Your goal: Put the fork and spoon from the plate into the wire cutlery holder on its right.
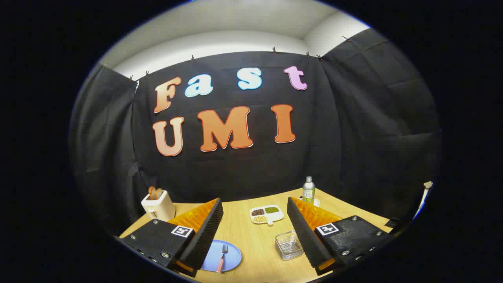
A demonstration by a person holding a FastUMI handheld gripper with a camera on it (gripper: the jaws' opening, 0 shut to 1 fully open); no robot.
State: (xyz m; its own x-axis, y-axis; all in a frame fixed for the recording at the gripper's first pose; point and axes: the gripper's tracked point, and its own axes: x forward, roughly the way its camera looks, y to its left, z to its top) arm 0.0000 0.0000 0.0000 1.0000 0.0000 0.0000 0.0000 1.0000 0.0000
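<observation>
Counter (251, 239): light wood, set against the black cloth wall, carrying every item below.

Hand-held gripper (254, 230): released, jaws spread wide, nothing between them, held above the counter and tilted down toward it. Judged to be at the approach stage, no cutlery yet taken.

Plate (232, 257): blue, round, flat on the counter at about 7 o'clock from the gap between the jaws, partly hidden behind the left finger.

Toaster (158, 205): pale, with slices standing in it, at 10 o'clock beyond the left finger. Not part of the job.

Holder (289, 245): small square open container just inside the right finger, at about 4 o'clock from the gap, right of the plate. Wire construction not clearly resolved; taken to be the cutlery holder.

Divided dish (267, 214): white, three compartments of dry grains, at 12 o'clock beyond the fingers. To be kept clear of.

Bottle (309, 190): upright at 1 o'clock, behind the right finger.

Fork (222, 258): lying on the plate, tines pointing away, pinkish handle nearest. Spoon not made out; possibly behind the left finger.

Recommended: swing left and down over the plate, line the jaws across the fork handle rather than along it, descend until both pads straddle the handle, close firmly, lift clear before travelling right to the holder.
</observation>
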